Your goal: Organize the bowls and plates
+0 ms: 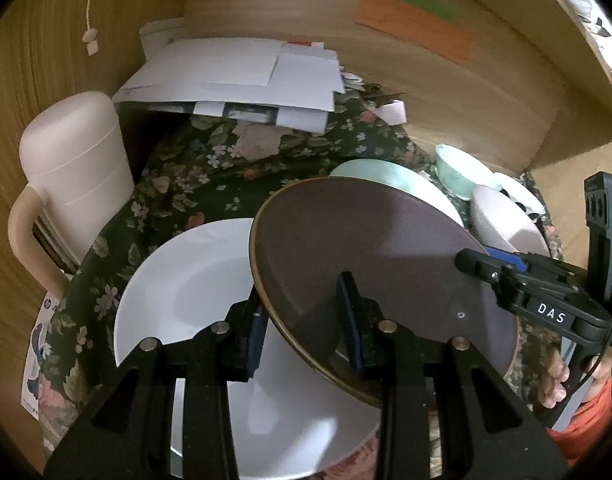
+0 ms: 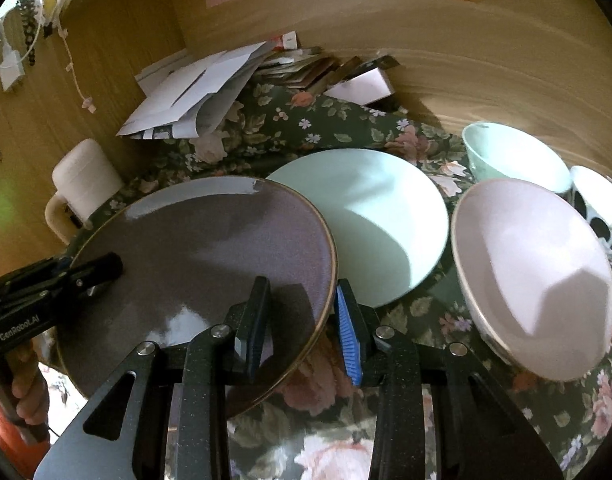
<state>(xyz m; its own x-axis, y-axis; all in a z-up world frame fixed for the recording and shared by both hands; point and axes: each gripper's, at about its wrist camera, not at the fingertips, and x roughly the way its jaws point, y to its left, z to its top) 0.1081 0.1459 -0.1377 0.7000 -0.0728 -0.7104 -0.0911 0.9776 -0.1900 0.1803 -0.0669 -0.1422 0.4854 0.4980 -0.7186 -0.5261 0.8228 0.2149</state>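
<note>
A dark grey-purple plate with a thin gold rim is held tilted above the floral tablecloth, gripped at two opposite edges. My left gripper is shut on its near-left rim, over a white plate lying on the cloth. My right gripper is shut on the right rim of the same grey plate. Each gripper shows in the other's view, clamped on the far edge: right gripper, left gripper. Behind sit a mint plate, a pink bowl, a mint bowl and a spotted white bowl.
A cream jug with a handle stands at the left. A heap of papers and envelopes fills the back corner against the wooden walls. The floral cloth covers the table. A person's hand holds the right gripper's handle.
</note>
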